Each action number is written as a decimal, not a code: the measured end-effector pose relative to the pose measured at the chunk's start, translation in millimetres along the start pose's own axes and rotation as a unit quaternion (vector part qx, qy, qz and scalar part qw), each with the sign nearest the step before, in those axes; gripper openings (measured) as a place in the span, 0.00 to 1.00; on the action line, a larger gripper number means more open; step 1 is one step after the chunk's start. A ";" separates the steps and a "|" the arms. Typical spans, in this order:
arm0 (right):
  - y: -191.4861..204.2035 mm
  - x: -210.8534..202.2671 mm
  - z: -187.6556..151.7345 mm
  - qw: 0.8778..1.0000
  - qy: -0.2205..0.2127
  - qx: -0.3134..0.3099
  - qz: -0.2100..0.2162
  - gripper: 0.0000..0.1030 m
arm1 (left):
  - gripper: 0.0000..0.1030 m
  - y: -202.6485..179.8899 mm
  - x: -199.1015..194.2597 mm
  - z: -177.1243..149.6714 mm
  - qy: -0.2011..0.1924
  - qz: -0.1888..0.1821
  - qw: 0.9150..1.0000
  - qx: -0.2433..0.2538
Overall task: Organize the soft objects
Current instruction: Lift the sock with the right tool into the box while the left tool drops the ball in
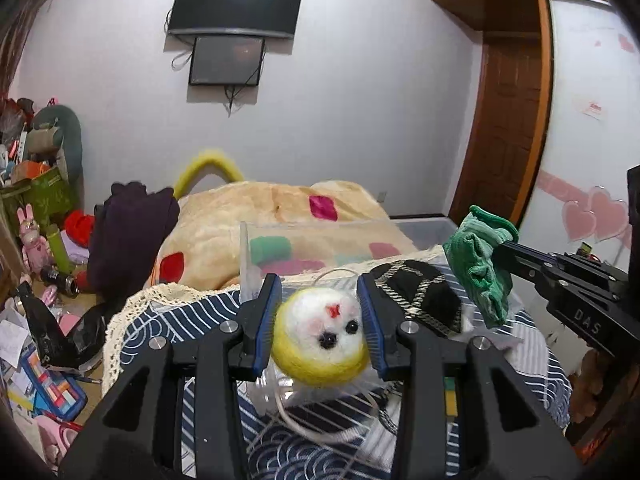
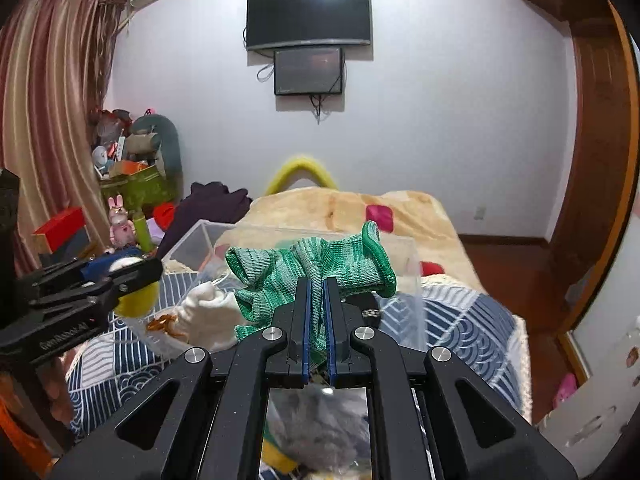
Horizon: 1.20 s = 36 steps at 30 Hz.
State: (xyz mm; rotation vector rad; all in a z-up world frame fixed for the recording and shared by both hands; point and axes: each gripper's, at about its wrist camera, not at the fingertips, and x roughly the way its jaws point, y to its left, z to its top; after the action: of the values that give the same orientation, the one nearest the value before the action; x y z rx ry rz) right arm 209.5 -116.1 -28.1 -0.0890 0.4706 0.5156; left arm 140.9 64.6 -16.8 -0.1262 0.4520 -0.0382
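The left gripper (image 1: 320, 334) is squeezing the felt ball toy (image 1: 320, 340) w/ both pads; the right gripper (image 2: 318, 320) is pinching the green cloth (image 2: 312, 268), both above the clear box (image 2: 200, 240). Prob. best: lowering each inside the box before releasing.

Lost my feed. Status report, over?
Left hand-held gripper shut on felt ball. Right hand-held gripper shut on green cloth. Clear bin ahead, nothing blocking.
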 end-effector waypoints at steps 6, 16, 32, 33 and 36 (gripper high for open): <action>5.5 29.3 -8.0 0.999 0.045 -0.007 0.027 0.05 | 0.38 5.6 37.5 -5.6 0.026 0.016 1.000 0.003; 8.7 22.9 -17.6 0.997 0.062 -0.038 0.021 0.07 | 0.51 6.7 52.7 -12.4 0.041 0.015 0.999 0.017; -16.9 -49.8 -16.9 0.999 -0.004 -0.027 -0.016 0.65 | 0.98 -21.1 -14.0 -12.2 -0.004 0.014 0.999 0.032; -18.4 -52.6 -19.3 0.999 -0.005 -0.026 -0.019 0.68 | 0.98 -23.1 -18.0 -15.1 -0.005 0.014 0.999 0.029; -22.0 -55.5 -26.1 0.999 0.000 -0.021 -0.024 0.68 | 0.99 -27.0 -23.4 -24.1 0.006 0.000 1.000 0.017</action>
State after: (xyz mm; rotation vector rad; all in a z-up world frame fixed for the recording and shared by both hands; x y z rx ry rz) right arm 167.1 -165.6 -26.8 -0.1399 0.4560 0.4778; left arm 109.0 36.6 -24.6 -0.0923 0.4640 -0.0471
